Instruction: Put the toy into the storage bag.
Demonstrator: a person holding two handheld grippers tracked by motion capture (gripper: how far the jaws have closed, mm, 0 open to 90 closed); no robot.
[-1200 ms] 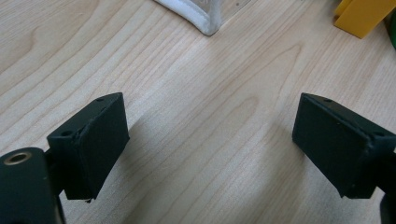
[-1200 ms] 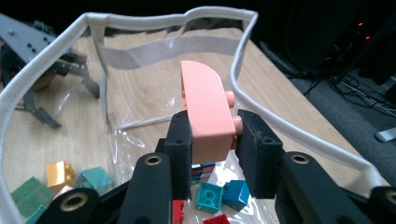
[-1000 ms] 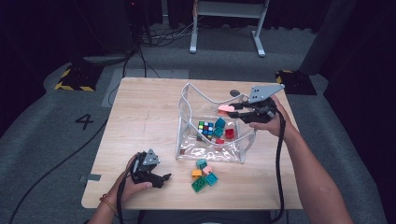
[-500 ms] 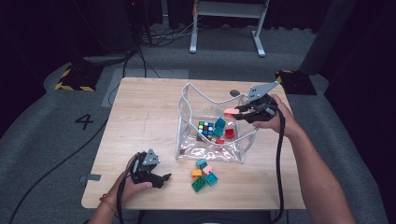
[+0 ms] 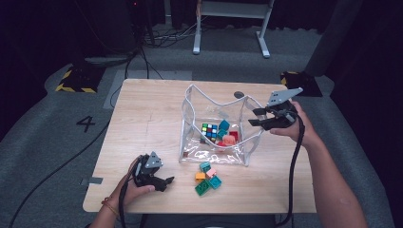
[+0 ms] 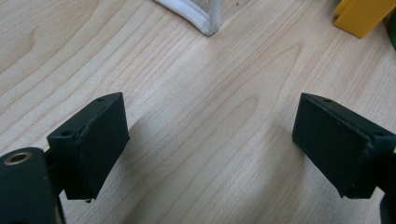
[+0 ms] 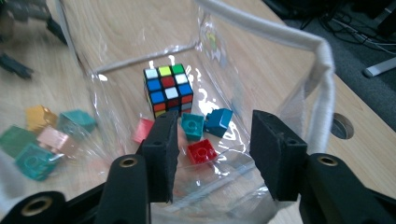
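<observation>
A: Jaws of the right gripper stand partly apart with nothing between the pads; we log that they have just been opening. We place it at the right rim of the clear bag, above the table's right edge region, tips pointing left toward the bag's opening.

B: Agreed. From the right gripper view we look past its two black pads straight down into the bag. We see a red brick on the bag's floor in the gap between the pads but well below them, untouched.

A: Contents outward from there: two teal-blue bricks just behind the red one, a pink brick beside them, and the puzzle cube toward the bag's far wall.

B: Left gripper next. We note it near the table's front-left corner, resting low over the wood, jaws wide and empty; its own view shows bare table between the pads.

A: Loose bricks lie on the table just outside the bag's front wall, toward the front edge: teal, orange, pink, green, clustered and touching. They sit between the left gripper and the bag, apart from both.

B: Bag stands upright near the table's centre, mouth open.
</observation>
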